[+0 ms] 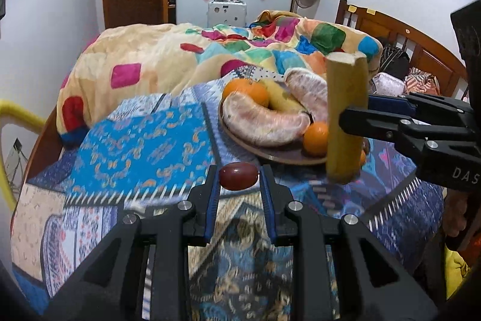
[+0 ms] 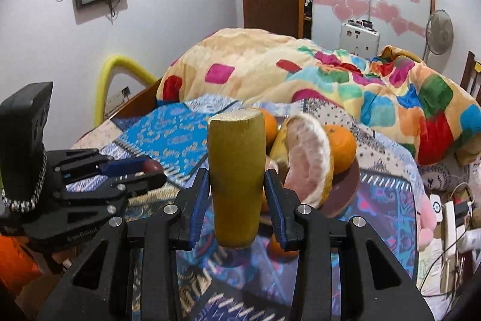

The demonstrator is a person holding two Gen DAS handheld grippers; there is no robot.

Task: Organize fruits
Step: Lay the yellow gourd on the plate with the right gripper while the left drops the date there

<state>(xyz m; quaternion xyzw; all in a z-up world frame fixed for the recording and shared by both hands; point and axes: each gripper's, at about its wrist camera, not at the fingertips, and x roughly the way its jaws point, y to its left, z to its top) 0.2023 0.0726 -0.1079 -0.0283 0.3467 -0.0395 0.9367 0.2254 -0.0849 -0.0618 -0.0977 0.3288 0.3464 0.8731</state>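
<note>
My left gripper (image 1: pixel 239 179) is shut on a small dark red oval fruit (image 1: pixel 238 176), held above the patterned blue bed cover; it also shows in the right wrist view (image 2: pixel 151 166). My right gripper (image 2: pixel 237 188) is shut on an upright yellow-green cut stalk (image 2: pixel 236 170), which also shows in the left wrist view (image 1: pixel 345 116), right in front of the brown plate (image 1: pixel 288 158). The plate holds oranges (image 1: pixel 248 91), a banana (image 1: pixel 279 100) and peeled pomelo segments (image 1: pixel 264 122). In the right wrist view the stalk hides part of the plate (image 2: pixel 342 194).
A colourful quilt (image 1: pixel 168 56) is heaped behind the plate. The wooden headboard (image 1: pixel 421 44) is at the right. A yellow tube (image 2: pixel 120 65) stands by the wall at the left. Cables and chargers (image 2: pixel 451 218) lie beside the bed at the right.
</note>
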